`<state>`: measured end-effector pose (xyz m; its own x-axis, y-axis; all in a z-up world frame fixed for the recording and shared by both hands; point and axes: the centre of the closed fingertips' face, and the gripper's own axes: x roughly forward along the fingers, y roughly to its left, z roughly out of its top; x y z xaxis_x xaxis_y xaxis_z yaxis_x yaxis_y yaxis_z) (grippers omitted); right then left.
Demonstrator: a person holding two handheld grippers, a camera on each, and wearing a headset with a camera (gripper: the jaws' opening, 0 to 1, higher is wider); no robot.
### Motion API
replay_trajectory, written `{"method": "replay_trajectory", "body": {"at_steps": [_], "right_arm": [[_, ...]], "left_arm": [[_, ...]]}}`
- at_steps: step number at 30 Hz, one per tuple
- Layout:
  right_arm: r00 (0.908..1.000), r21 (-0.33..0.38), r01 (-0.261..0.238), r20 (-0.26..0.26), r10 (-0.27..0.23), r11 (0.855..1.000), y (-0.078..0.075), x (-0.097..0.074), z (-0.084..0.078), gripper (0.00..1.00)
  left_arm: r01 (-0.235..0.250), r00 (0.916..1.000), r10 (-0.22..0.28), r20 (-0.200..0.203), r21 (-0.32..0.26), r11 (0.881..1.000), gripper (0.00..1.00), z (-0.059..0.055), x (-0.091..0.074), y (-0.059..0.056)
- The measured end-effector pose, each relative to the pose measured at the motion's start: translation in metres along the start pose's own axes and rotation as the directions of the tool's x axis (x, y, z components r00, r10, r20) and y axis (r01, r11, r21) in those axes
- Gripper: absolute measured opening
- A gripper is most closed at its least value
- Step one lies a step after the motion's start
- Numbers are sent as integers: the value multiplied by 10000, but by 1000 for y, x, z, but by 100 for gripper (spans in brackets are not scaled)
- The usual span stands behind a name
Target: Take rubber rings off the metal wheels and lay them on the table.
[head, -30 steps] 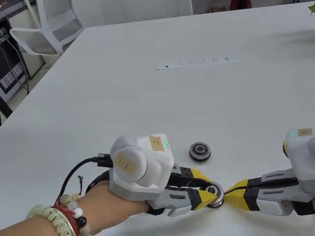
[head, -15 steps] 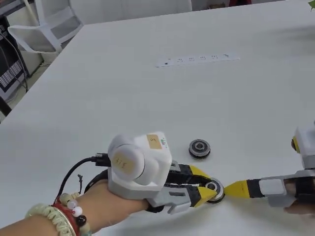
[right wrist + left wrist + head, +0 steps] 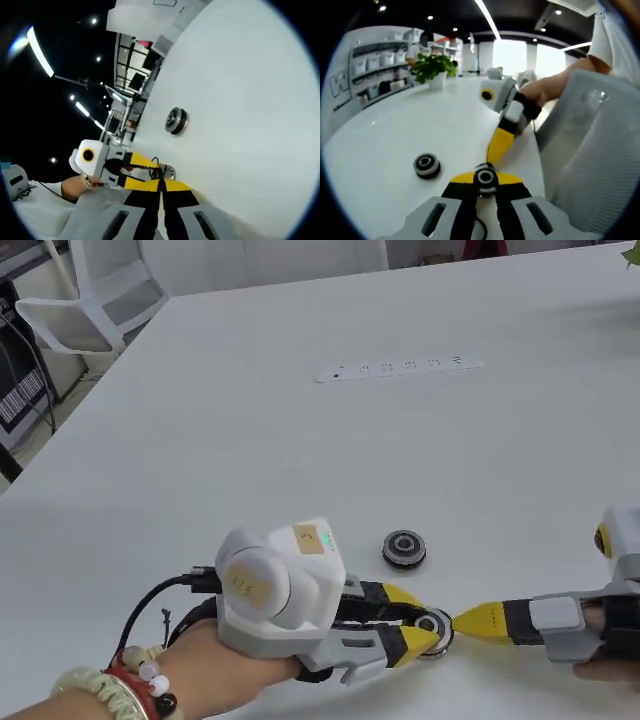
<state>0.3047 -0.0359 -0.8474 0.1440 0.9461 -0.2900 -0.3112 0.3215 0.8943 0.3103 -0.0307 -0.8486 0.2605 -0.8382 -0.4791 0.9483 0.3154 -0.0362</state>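
Vs 1 sec ago: right hand-held gripper backed off to its side, jaws now pinched to a point, tip right at edge of small silver metal wheel. Can't tell if any rubber is caught; dark rubber ring prob not off yet imo. Left hand-held gripper is clamped on that wheel, low over white table, wrist flat. 2nd black-ringed metal wheel lies near, ring on.

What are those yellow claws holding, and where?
The left gripper clamps a small wheel across its rim; the right gripper, shut, points at that wheel, hold unclear.
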Motion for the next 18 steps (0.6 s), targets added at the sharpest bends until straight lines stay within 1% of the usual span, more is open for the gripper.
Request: {"method": "replay_trajectory", "body": {"at_steps": [4,9,12,16,18], "right_arm": [[9999,-147,-87,-52,86,9999,2,1,0,0],[9990,92,-410,182,408,9991,6,2,-1,0],[9989,0,-459,81,459,9989,9,5,-1,0],[9982,-42,-593,68,594,9982,12,8,-2,0],[9973,79,-725,98,725,9973,14,8,-1,0]], "left_arm": [[17,10000,-17,26,0,10000,14,0,0,0],[-1,10000,1,40,94,10000,14,0,0,0],[-8,10000,8,61,70,10000,14,1,1,0],[-32,10000,31,86,83,10000,14,1,0,0],[-34,9999,33,97,84,10000,14,1,0,0]]}}
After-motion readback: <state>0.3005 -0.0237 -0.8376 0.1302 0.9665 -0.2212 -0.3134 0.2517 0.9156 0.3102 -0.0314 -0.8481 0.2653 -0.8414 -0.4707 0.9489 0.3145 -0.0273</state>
